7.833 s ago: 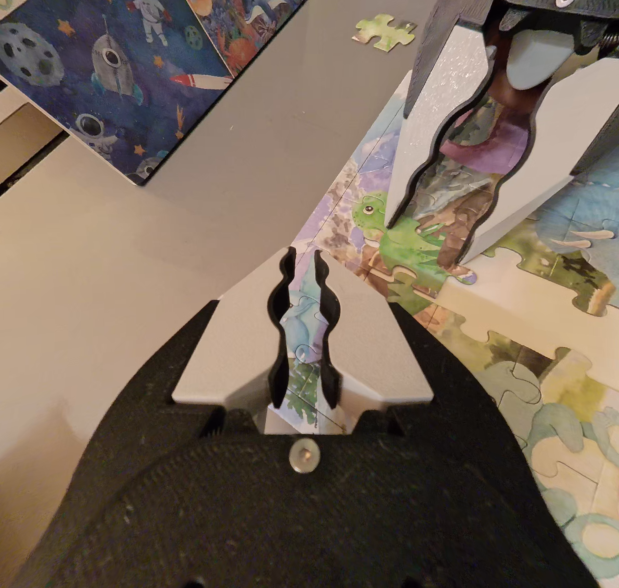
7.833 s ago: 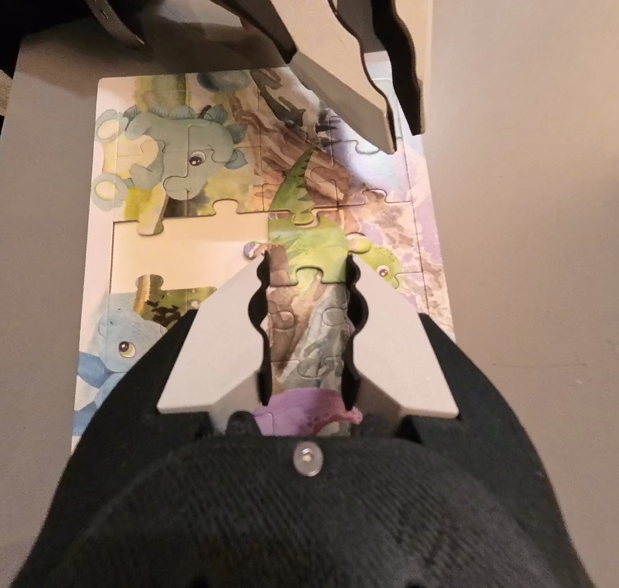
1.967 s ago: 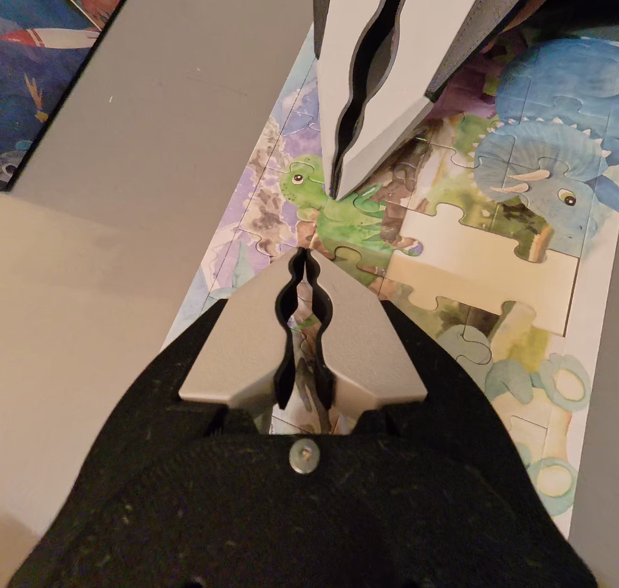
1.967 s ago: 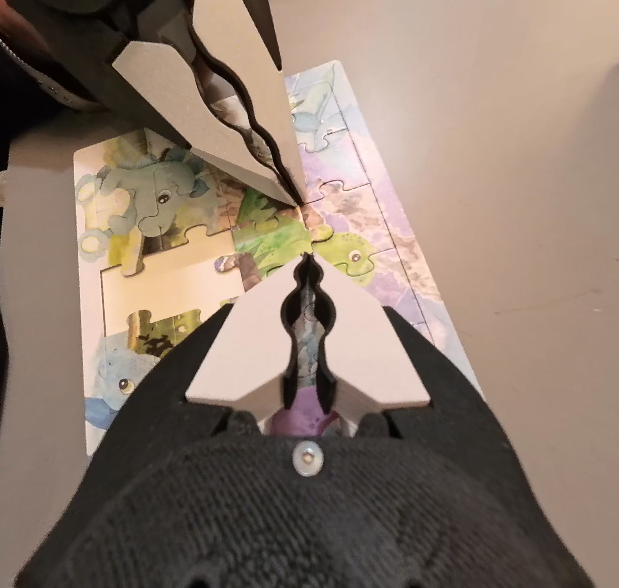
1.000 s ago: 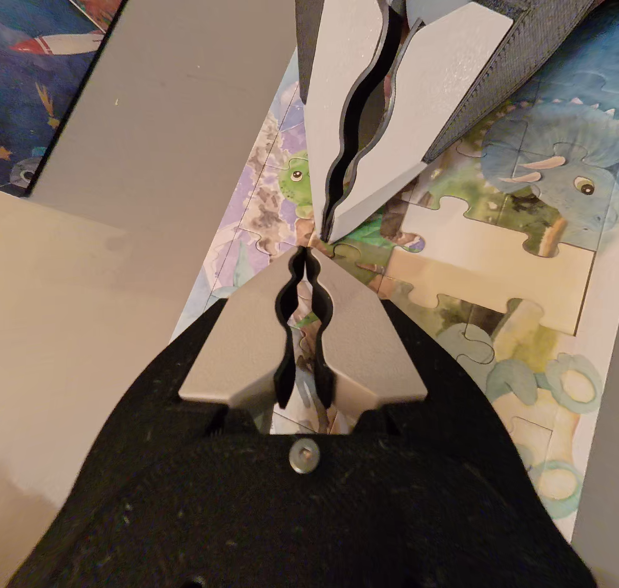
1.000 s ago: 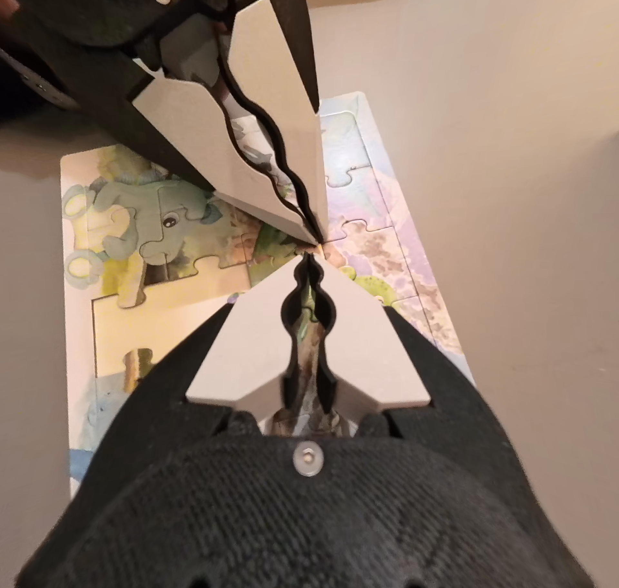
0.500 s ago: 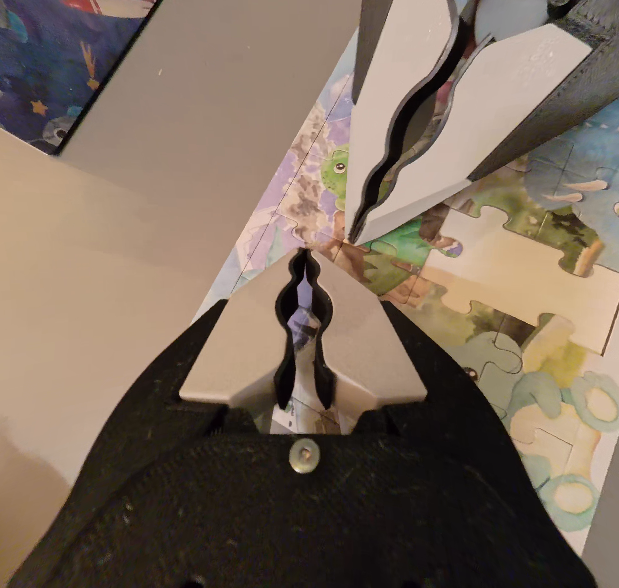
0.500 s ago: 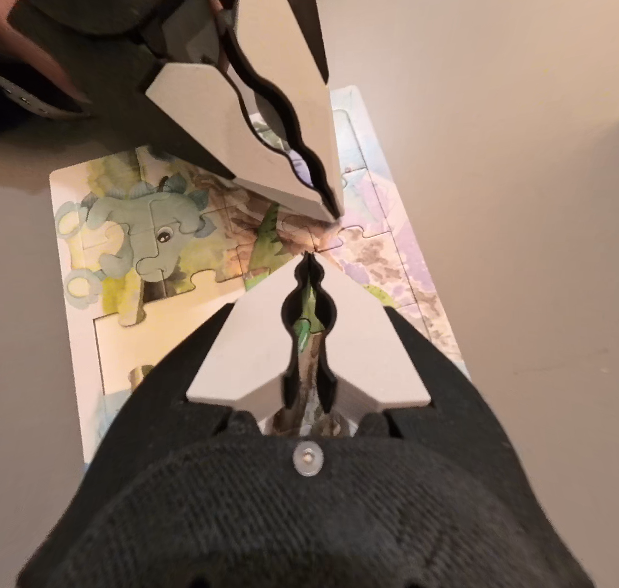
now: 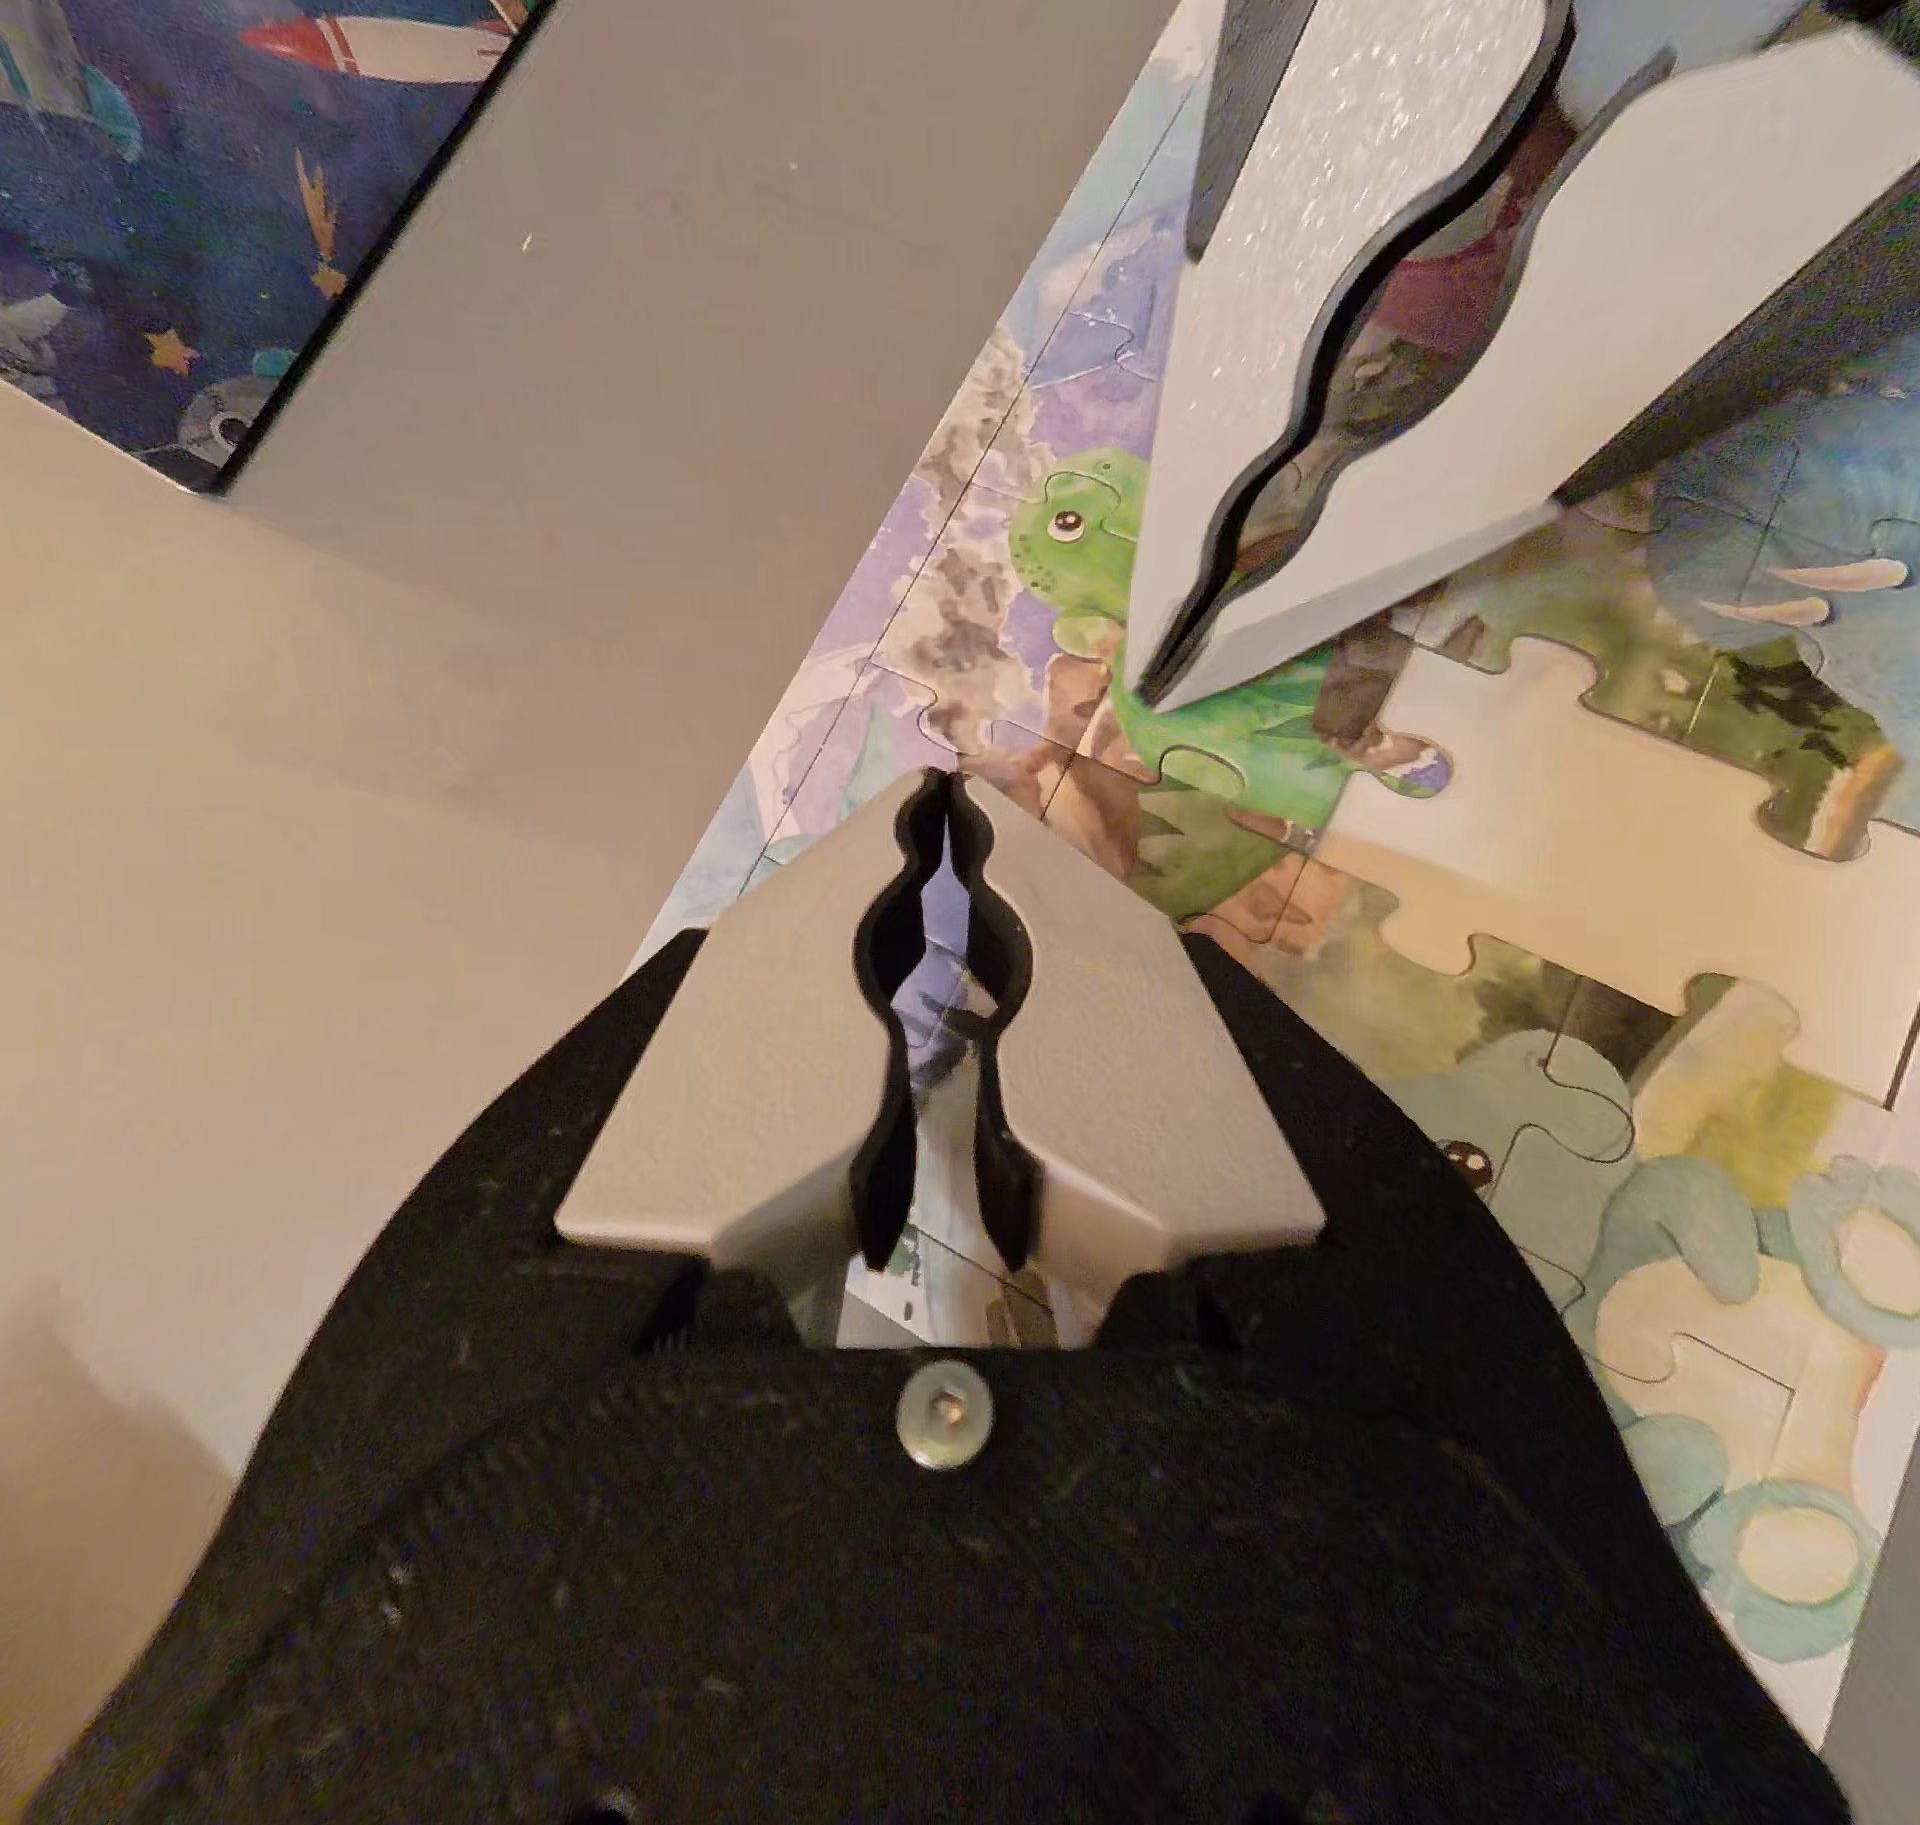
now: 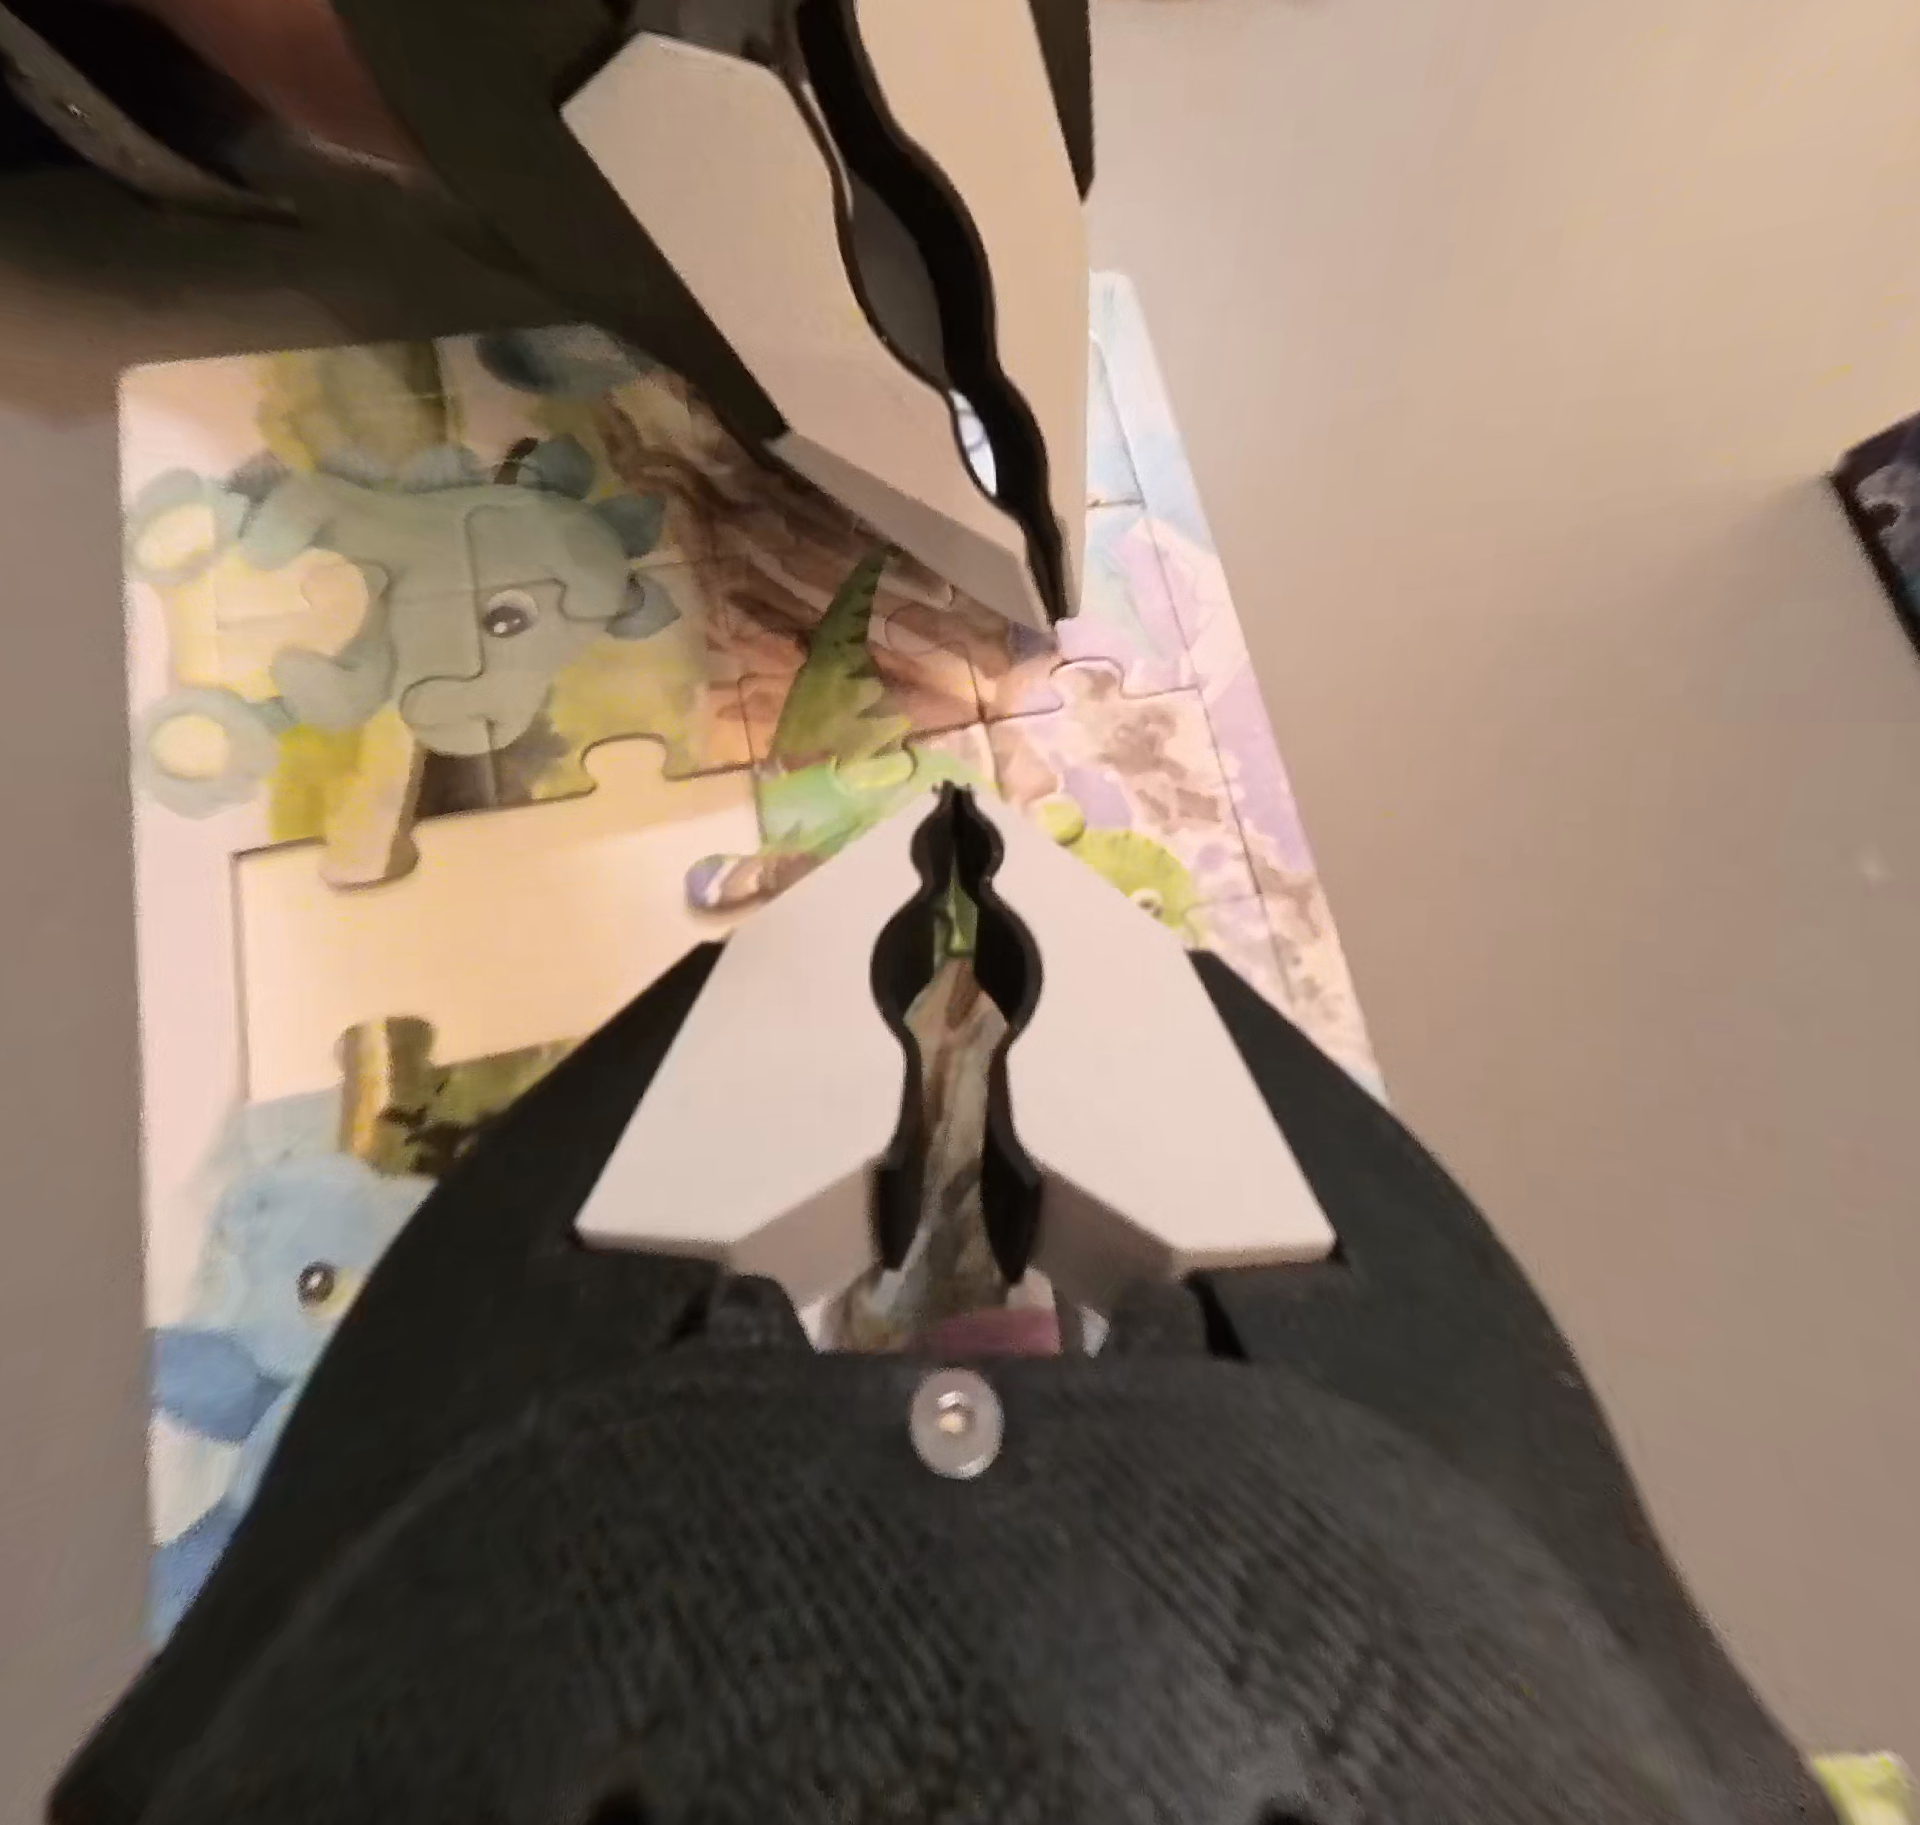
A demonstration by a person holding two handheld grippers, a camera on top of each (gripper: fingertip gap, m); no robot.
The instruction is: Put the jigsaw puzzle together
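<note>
**A:** What does your left wrist view give you?

**B:** My left gripper (image 9: pixel 943 788) has its tips pinched together with nothing between them, and it hangs over the purple edge of the jigsaw puzzle (image 9: pixel 1226 840). The puzzle lies flat on the grey table (image 9: pixel 727 217), mostly assembled, with a pale empty gap (image 9: pixel 1538 840) in the middle. The right gripper (image 9: pixel 1153 689) points down at the green dinosaur, tips closed too. A space-themed box (image 9: pixel 156 165) sits off at the upper left.

**A:** And the right wrist view?

**B:** It is a blurrier picture. My right gripper (image 10: pixel 954 793) is closed and empty, just above the green dinosaur (image 10: pixel 831 788). The left gripper (image 10: pixel 1049 601) comes in from above, tips near the brown and purple pieces. I can't tell whether either tip is touching the card. At the bottom right corner there's a green scrap (image 10: pixel 1870 1796) (possibly a loose piece, too cut off to say).

**A:** How will a piece handle?

**B:** I'd judge light, thin, stiff card, which slides easily on this smooth table and bends if squeezed hard. I'd nip a loose piece by its rim across the thickness, away from the tabs, then press it flat into the gap with closed tips.
</note>
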